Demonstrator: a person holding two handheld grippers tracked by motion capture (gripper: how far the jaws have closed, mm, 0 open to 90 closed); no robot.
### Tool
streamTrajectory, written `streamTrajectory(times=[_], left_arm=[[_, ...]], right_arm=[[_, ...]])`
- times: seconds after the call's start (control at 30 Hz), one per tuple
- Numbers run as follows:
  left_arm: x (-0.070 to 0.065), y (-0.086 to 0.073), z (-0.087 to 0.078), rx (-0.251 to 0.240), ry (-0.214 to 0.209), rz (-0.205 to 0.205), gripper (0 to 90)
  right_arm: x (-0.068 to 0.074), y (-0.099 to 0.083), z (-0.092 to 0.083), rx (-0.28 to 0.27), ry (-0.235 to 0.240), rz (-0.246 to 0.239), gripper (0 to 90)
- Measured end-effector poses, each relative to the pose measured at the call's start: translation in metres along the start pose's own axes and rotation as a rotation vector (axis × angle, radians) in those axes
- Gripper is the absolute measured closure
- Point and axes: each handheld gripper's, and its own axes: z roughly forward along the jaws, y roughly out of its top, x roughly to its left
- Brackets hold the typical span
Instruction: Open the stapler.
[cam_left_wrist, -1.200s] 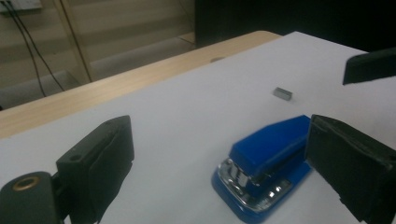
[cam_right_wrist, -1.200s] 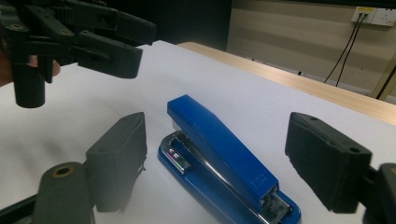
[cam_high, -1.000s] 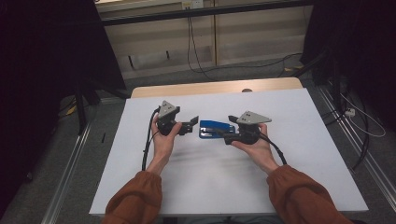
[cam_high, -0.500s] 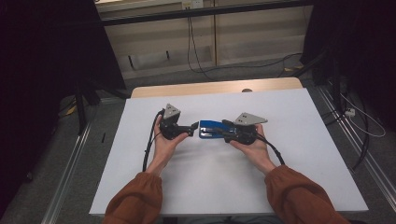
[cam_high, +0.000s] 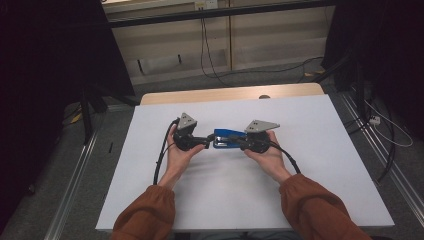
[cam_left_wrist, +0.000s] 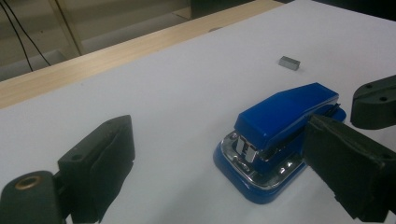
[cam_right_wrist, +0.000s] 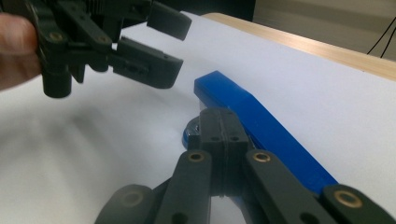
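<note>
A blue stapler (cam_high: 227, 137) with a chrome base lies flat on the white table, between my two grippers. My left gripper (cam_high: 206, 141) is open at the stapler's front end (cam_left_wrist: 285, 112), one jaw on each side and neither touching it. My right gripper (cam_high: 239, 141) is at the stapler's other end. Its jaws have just been closing and now meet (cam_right_wrist: 224, 135), with nothing visible between them. The blue stapler (cam_right_wrist: 261, 121) runs just behind and beside the joined jaws. In the right gripper view the left gripper (cam_right_wrist: 163, 46) hangs open above the table.
A small grey metal block (cam_left_wrist: 290, 63) lies on the table beyond the stapler. The white tabletop (cam_high: 320, 165) has a wooden strip (cam_high: 230, 95) along its far edge. Cables trail from both grippers toward the person. Metal rails flank the table.
The right gripper's jaws have closed together beside the stapler. Both hands have stayed almost where they were and the stapler has not moved.
</note>
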Motion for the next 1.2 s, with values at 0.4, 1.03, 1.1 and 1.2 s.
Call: streamTrajectory(times=[0.4,1.03,1.1,1.2], left_arm=[[0.005,-0.006,-0.002,0.025,-0.04,-0.076,34.9],[0.0,-0.01,0.005,0.111,-0.06,-0.022,88.6],[0.001,-0.01,0.006,0.117,-0.058,-0.015,90.0],[0.001,-0.011,0.008,0.126,-0.066,-0.013,90.0]], right_arm=[[0.0,0.0,0.013,0.071,-0.026,-0.072,90.0],[-0.007,-0.006,0.027,0.203,-0.015,-0.072,90.0],[-0.007,-0.006,0.028,0.206,-0.015,-0.076,90.0],[-0.007,-0.006,0.028,0.21,-0.016,-0.076,90.0]])
